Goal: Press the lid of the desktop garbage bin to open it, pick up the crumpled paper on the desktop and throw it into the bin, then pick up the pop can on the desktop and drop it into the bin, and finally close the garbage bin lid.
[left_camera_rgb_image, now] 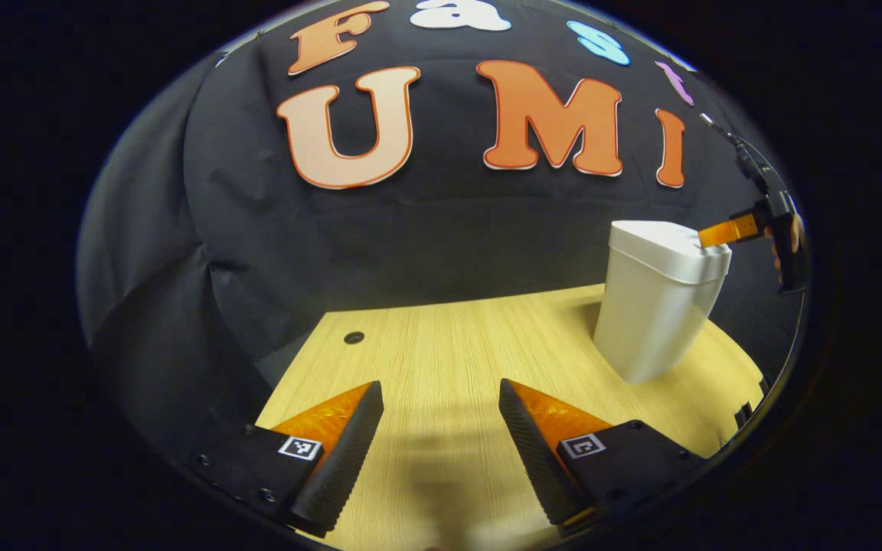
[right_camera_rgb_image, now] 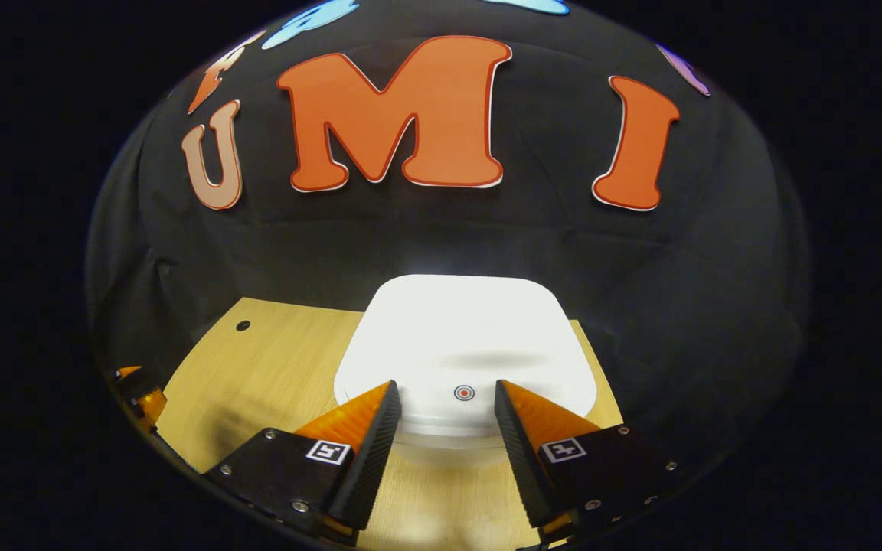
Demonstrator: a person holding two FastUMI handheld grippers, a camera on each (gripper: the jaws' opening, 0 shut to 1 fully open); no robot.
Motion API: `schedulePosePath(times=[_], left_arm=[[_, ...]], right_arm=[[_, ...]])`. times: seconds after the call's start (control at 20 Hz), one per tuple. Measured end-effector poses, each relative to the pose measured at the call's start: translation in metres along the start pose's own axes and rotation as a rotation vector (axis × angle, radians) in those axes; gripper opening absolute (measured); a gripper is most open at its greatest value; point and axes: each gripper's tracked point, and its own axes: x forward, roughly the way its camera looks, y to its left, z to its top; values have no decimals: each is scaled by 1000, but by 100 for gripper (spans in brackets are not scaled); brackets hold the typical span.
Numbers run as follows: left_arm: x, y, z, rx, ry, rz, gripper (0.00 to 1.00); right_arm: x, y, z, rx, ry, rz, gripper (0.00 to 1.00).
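The right gripper (right_camera_rgb_image: 447, 402), fingers apart and holding nothing, hovers at the lid (right_camera_rgb_image: 468, 344) of the garbage bin (left_camera_rgb_image: 659, 306), its tips either side of the lid's red press mark (right_camera_rgb_image: 464, 392). The lid lies flat and closed. The bin stands near the desk's (left_camera_rgb_image: 441, 344) far right edge. The left gripper (left_camera_rgb_image: 441, 405), also apart and empty, hangs over bare desk. This would fit pressing the lid open or having just closed it.

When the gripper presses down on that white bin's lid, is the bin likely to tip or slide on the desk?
The bin is tall and narrows toward its base, so an off-centre push might rock it. Its smooth body on the wooden desk could slide if pushed sideways. The right gripper sits open above the lid near the target mark; a straight-down press there probably keeps it steady.
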Motion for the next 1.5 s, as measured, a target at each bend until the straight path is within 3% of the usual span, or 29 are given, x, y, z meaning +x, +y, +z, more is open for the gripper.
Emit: schedulePosePath(times=[0.5, 0.8, 1.1, 1.5], left_arm=[[-9, 8, 71, -14, -107, -23, 97], [-20, 15, 119, -20, -247, -23, 97], [-22, 5, 118, -72, -280, -59, 97], [-14, 0, 94, -30, -255, -37, 97]], right_arm=[[-23, 42, -11, -48, -65, 64, 76], [-40, 52, 14, -52, -208, 39, 76], [-50, 63, 17, -70, -318, -2, 76], [-54, 90, -1, -55, -316, 26, 78]])
